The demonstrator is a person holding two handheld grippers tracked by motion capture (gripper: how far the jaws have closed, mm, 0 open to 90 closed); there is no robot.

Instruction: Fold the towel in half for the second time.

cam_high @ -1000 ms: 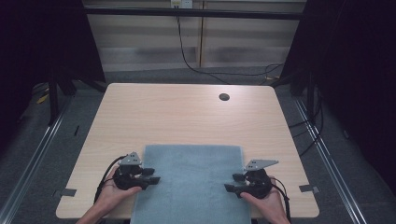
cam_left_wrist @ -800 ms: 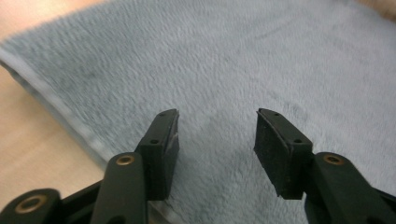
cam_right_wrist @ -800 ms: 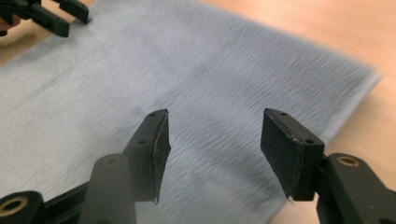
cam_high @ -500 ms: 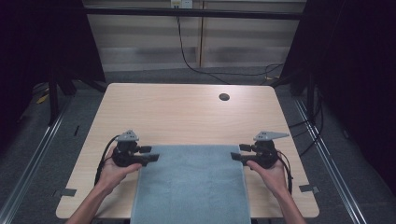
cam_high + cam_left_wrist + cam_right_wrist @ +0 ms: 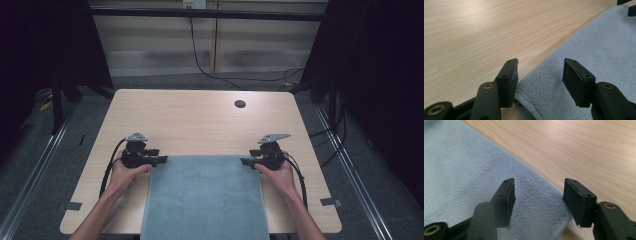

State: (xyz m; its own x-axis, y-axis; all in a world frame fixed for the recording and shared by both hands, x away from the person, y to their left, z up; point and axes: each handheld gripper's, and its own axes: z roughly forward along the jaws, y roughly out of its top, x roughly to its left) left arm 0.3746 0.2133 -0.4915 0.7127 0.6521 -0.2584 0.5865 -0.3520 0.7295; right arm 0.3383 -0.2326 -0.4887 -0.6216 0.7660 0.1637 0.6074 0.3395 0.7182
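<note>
As both hands moved up the table, open fingers now straddle the towel's (image 5: 205, 195) far corners.

Even overhead light brightens the bench (image 5: 200, 120) — dark, murky surroundings; close views sharp nearby, softly blurred farther off.

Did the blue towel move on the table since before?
Yes. The towel slid toward the person: its far edge now lies farther from the round hole in the table, and more hangs over the near edge.
</note>
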